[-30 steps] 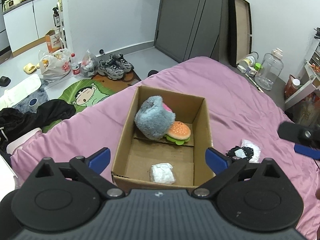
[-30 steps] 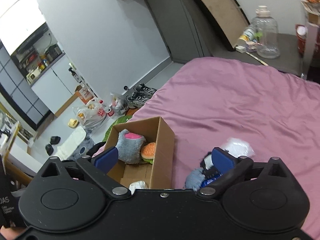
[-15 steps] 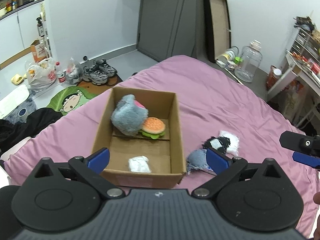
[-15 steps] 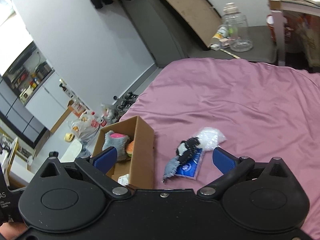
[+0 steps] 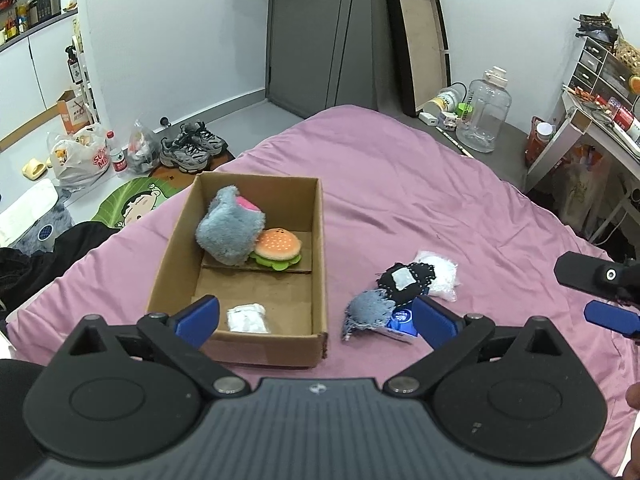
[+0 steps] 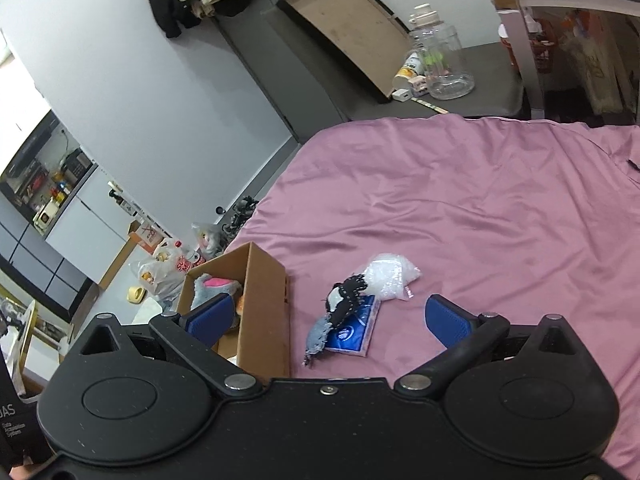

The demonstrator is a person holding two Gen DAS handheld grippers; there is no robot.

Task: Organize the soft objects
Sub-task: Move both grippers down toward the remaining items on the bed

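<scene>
A cardboard box [image 5: 320, 240] stands on the pink bed and holds a grey plush [image 5: 230, 228], a burger toy [image 5: 279, 248] and a white packet [image 5: 246, 319]. It also shows in the right wrist view [image 6: 264, 300]. To its right lie a black patch [image 5: 406, 282], a denim piece [image 5: 366, 310], a blue tissue pack [image 6: 354, 332] and a white bag [image 5: 438, 274]. My left gripper [image 5: 316, 318] is open and empty above the box's near edge. My right gripper [image 6: 328, 320] is open and empty above the pile.
The pink bed [image 5: 420, 200] stretches far and right. A clear water jug [image 5: 484, 110] stands on a grey stand beyond it. Shoes [image 5: 192, 148] and bags [image 5: 78, 156] lie on the floor at the left. A desk [image 5: 600, 120] stands at the right.
Both grippers have pulled back and up from the box and the pile. The left view has swung right, so the pile now shows whole.
</scene>
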